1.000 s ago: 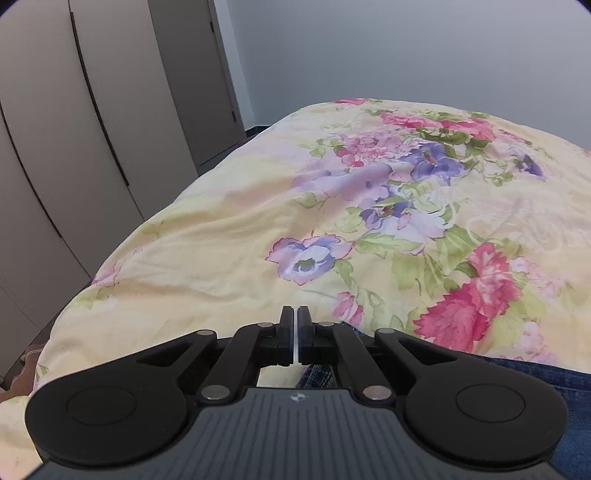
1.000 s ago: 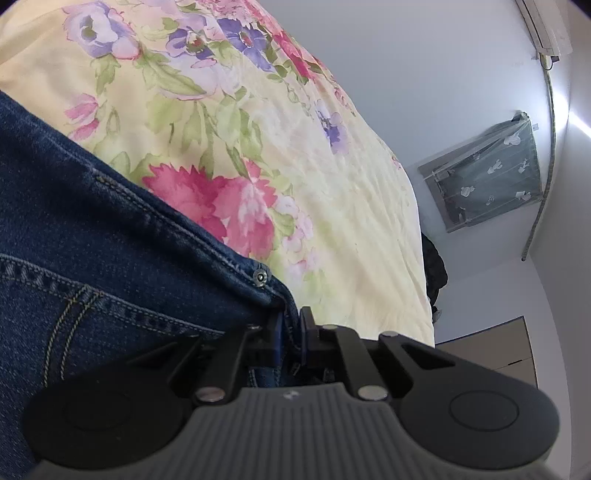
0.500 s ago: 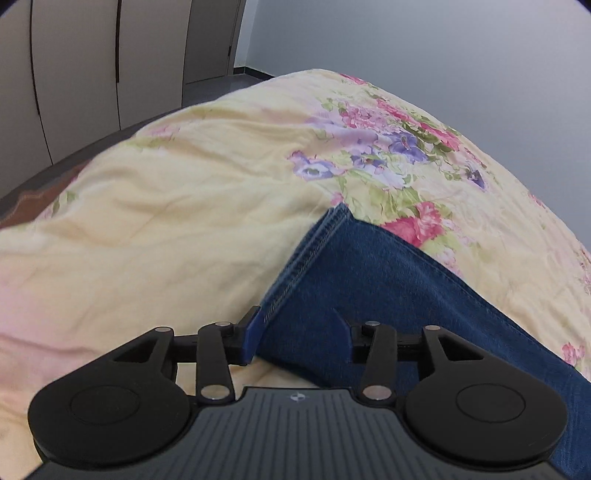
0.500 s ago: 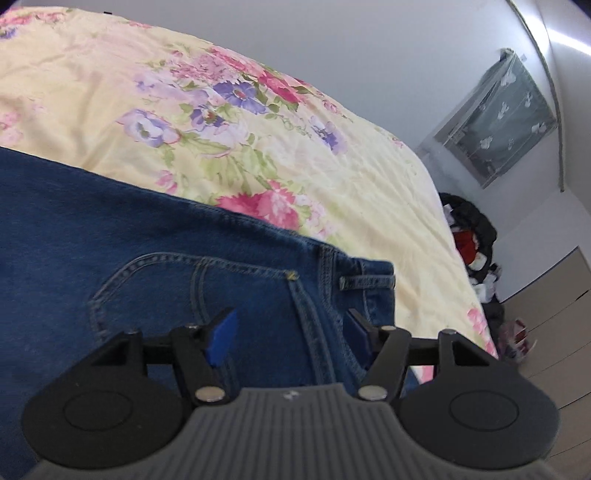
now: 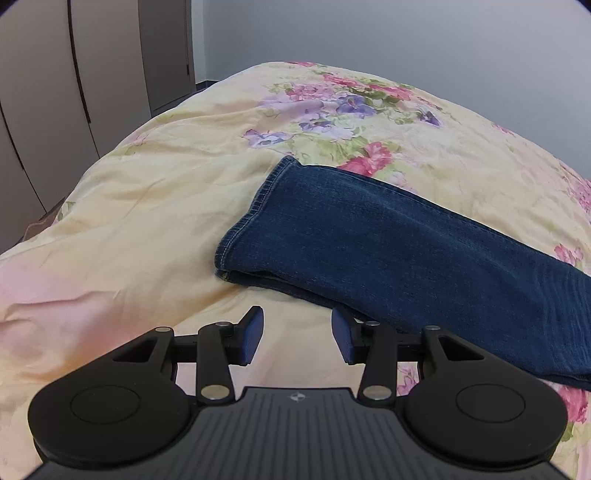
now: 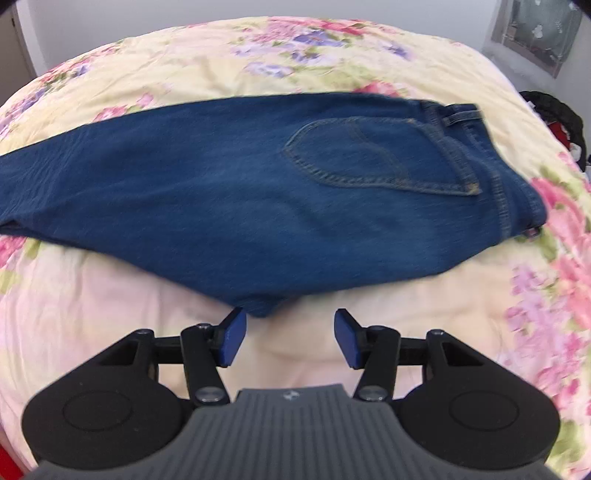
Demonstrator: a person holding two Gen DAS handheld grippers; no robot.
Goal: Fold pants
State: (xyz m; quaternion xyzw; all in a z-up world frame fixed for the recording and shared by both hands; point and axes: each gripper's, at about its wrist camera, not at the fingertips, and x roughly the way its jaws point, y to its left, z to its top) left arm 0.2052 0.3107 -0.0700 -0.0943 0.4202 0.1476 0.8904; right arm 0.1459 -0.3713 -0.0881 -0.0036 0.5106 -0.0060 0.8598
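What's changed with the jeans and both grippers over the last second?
Both grippers let go: the left gripper released the hem end and the right gripper the waist end; both have just opened, empty, and pulled back. The jeans stay folded lengthwise on the floral bedspread.

Home bedroom; floral duvet [image 5: 155, 206], wardrobe doors [image 5: 74, 74]

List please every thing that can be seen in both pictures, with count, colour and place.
jeans: one pair, dark blue, folded lengthwise, lying flat across the bed
bedspread: one, pale yellow with pink and purple flowers, under the jeans
wardrobe: one, grey-brown doors, left of the bed
wall: grey, behind the bed
cloth hanging: one, grey, on the wall, upper right
left gripper: black, blue pads, jaws open, empty
right gripper: same colours, jaws open, empty
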